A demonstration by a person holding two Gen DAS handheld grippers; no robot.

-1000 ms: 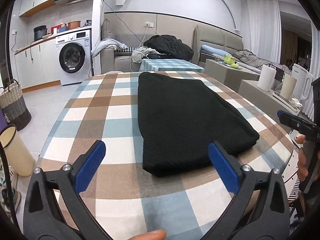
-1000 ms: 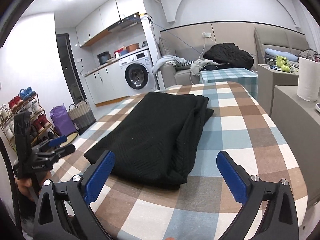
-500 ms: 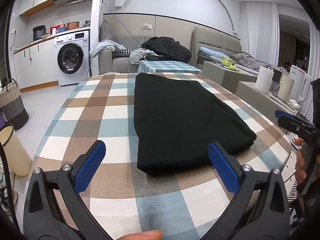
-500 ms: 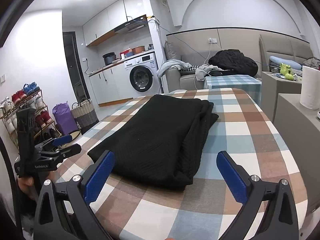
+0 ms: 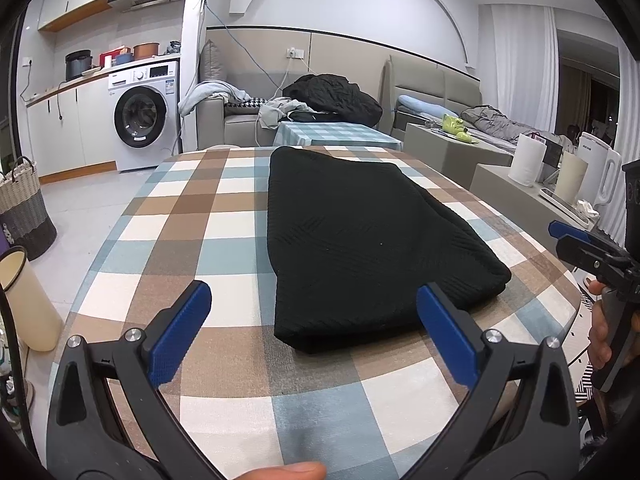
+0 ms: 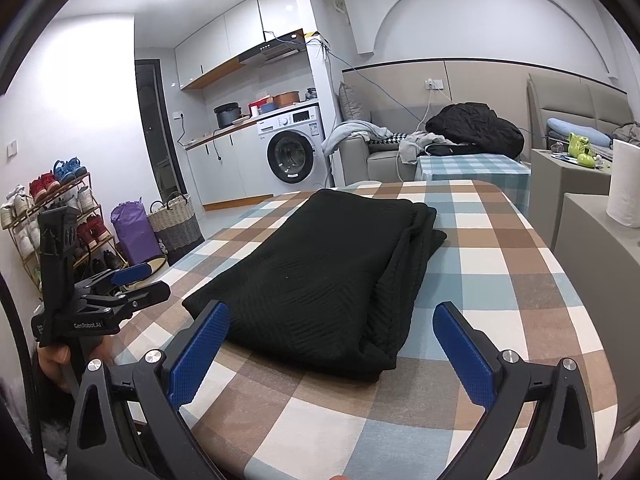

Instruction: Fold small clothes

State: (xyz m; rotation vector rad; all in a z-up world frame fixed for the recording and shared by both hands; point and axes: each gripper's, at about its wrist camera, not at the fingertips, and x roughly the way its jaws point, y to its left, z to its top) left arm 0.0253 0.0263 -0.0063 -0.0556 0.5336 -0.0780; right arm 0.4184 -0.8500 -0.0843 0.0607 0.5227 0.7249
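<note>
Fingers of left gripper (image 5: pixel 314 322) and right gripper (image 6: pixel 332 342) spread wide, empty; black folded garment (image 5: pixel 360 236) lies just beyond, long axis running near-to-far on checked surface (image 5: pixel 200 216).

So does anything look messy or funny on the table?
Slightly. The folded black knit garment lies slanted across the checked tablecloth, and its stacked layers show unevenly along the side nearer the right gripper. Nothing spilled or torn.

Your left tongs (image 5: pixel 314 334) hide the bench (image 5: pixel 224 360) beneath their arms, and the frame's lower edge cuts off their base. Only a thumb tip (image 5: pixel 288 471) shows of your hand. The black garment (image 6: pixel 320 280) conceals its inner folded layers. The shoes (image 6: pixel 52 184) are too small to tell apart.
</note>
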